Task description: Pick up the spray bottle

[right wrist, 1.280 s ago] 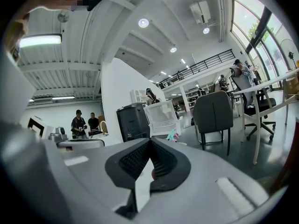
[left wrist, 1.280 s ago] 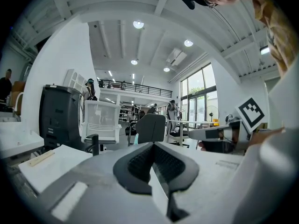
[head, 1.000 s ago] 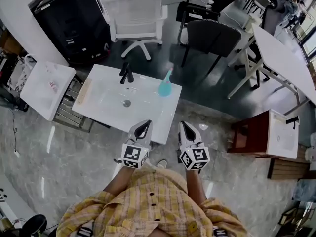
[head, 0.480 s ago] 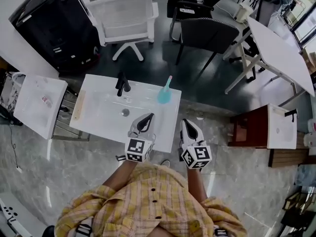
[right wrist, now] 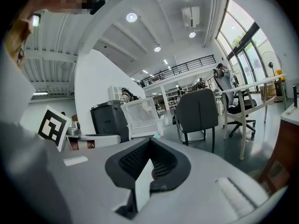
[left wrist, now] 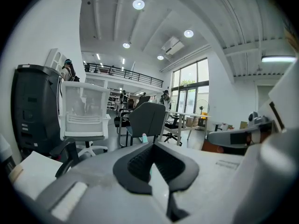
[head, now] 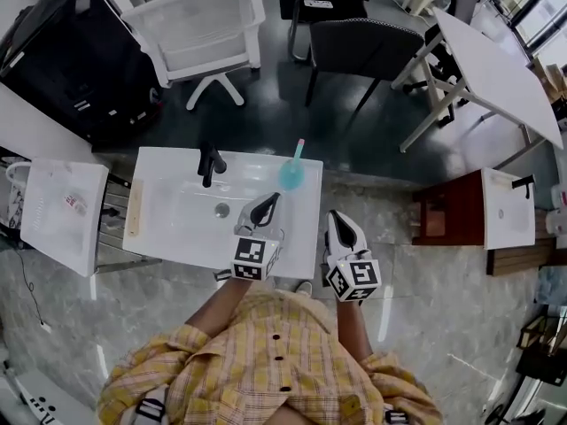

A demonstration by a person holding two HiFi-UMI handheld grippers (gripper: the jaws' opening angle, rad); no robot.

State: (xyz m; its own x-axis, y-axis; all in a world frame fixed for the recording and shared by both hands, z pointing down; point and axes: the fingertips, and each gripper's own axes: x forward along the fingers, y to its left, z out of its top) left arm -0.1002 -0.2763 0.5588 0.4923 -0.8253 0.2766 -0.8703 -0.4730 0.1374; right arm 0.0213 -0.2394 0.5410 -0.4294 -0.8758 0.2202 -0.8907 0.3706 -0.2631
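The blue spray bottle [head: 291, 173] stands at the far edge of the white tabletop [head: 168, 228], near the left tongs [head: 262, 211]; these and the right tongs [head: 341, 231] are pressed together, holding nothing. The bottle looks light, hard and a bit slippery; its thin neck seems the best place to pinch.

Our white washbasin top [head: 177, 237] on the glossy grey floor [head: 390, 220]

We see a black tap [head: 209, 162] rising at the far edge of the top and a round drain [head: 221, 210] set in its shallow bowl. A pale wooden strip [head: 135, 209] lies along its left edge. The teal spray bottle [head: 291, 173] stands upright near its far right corner.
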